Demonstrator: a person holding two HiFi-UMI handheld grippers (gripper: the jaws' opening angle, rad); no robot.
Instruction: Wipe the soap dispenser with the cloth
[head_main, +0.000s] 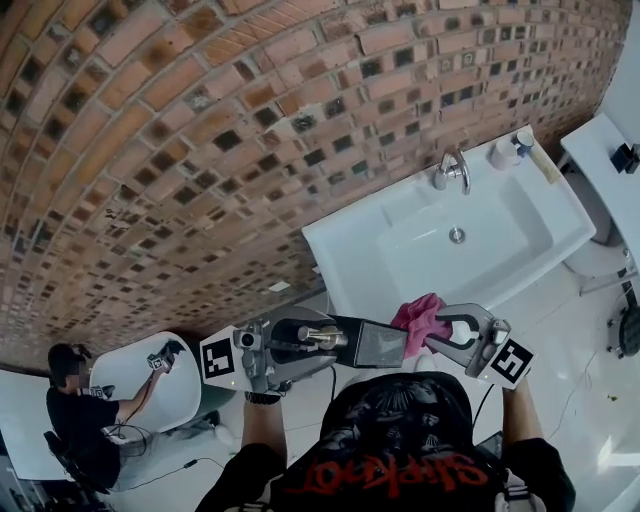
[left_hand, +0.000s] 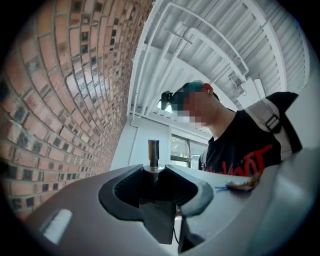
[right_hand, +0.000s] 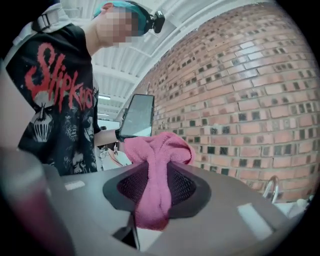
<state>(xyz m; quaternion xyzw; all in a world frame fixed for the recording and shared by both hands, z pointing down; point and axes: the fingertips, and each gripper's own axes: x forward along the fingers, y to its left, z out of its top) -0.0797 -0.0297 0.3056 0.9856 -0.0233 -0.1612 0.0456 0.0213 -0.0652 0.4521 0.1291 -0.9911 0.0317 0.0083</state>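
In the head view my left gripper (head_main: 335, 341) lies level and is shut on the soap dispenser (head_main: 375, 343), a dark squarish bottle with a metal pump. The left gripper view shows the dark body wedged between the jaws of that gripper (left_hand: 156, 182), with the metal pump stem (left_hand: 153, 154) standing past them. My right gripper (head_main: 442, 335) is shut on a pink cloth (head_main: 420, 318), bunched close against the bottle's right end. In the right gripper view the cloth (right_hand: 157, 165) runs through the jaws of the gripper (right_hand: 155, 184), and the dispenser (right_hand: 137, 116) shows just behind it.
A white sink (head_main: 345, 250) with a chrome tap (head_main: 452, 170) stands ahead against the brick wall (head_main: 200, 120), with small bottles (head_main: 507, 150) at its back corner. Another white fixture (head_main: 600, 150) is at the right. A second person (head_main: 80, 405) works at a basin (head_main: 170, 400) at lower left.
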